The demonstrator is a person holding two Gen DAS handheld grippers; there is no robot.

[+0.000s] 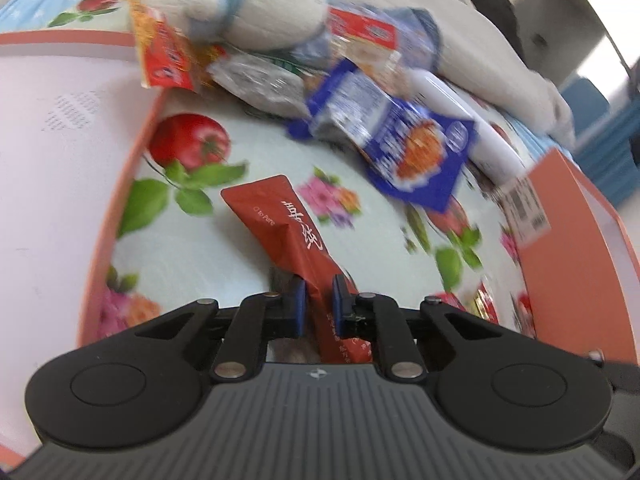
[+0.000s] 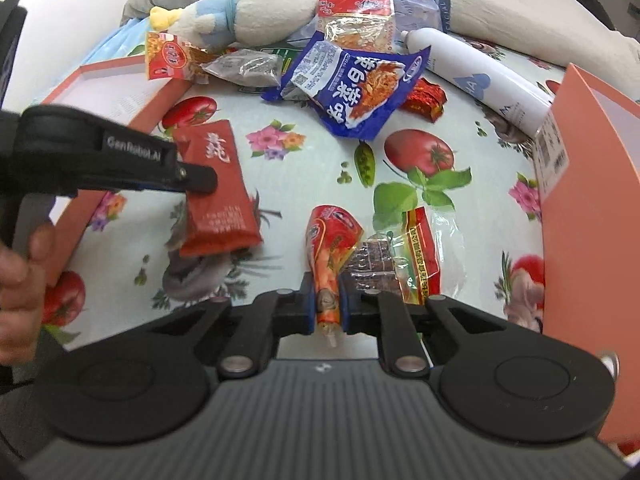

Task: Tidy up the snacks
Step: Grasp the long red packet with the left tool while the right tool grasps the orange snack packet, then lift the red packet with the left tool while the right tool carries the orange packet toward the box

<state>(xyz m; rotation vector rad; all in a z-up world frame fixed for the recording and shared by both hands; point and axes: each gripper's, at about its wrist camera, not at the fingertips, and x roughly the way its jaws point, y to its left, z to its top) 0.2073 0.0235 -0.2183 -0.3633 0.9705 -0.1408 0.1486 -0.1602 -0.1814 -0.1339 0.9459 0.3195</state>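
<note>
Between the blue pads of our left gripper (image 1: 319, 304) we hold a dark red flat sachet with white lettering (image 1: 288, 228), the jaws nearly shut on its lower end, its top angled up over the floral tablecloth (image 1: 256, 152). Our right gripper (image 2: 327, 304) is likewise clamped, almost fully closed, on the tail of an orange-red sausage-shaped snack pack (image 2: 330, 248). Just beside that pack lies a clear packet with a red band and a dark brown slab inside (image 2: 396, 260), on the table. Left of us sits a salmon-edged box lid with a white inside (image 1: 60, 152); to the right stands a salmon-coloured box wall (image 2: 592, 200). Farther off lie a blue crinkled noodle-snack bag (image 2: 356, 84), a white spray bottle (image 2: 476, 72), small red packets (image 2: 172, 58) and a grey-and-blue plush toy (image 2: 256, 8).
</note>
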